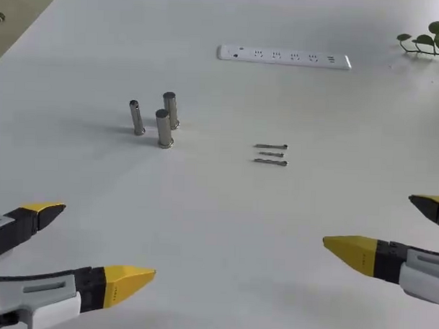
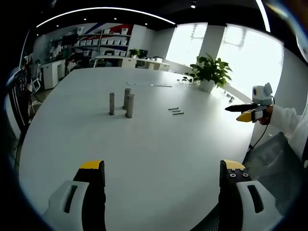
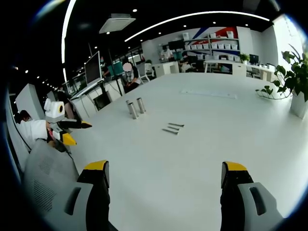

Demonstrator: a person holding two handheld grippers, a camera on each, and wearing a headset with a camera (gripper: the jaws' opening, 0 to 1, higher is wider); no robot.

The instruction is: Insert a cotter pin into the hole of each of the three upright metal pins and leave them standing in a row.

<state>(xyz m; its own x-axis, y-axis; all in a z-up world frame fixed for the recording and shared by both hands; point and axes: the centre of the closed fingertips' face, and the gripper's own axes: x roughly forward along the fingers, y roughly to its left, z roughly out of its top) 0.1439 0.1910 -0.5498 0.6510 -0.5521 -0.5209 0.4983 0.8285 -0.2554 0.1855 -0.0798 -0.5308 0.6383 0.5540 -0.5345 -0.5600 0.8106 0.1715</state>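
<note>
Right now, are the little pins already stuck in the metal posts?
No, the three cotter pins lie flat on the table, apart from the upright metal pins.

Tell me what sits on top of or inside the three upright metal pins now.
Nothing sits on the metal pins; their flat tops are bare. The three cotter pins lie on the table, away from them. The pins' cross holes are too small to make out.
</note>
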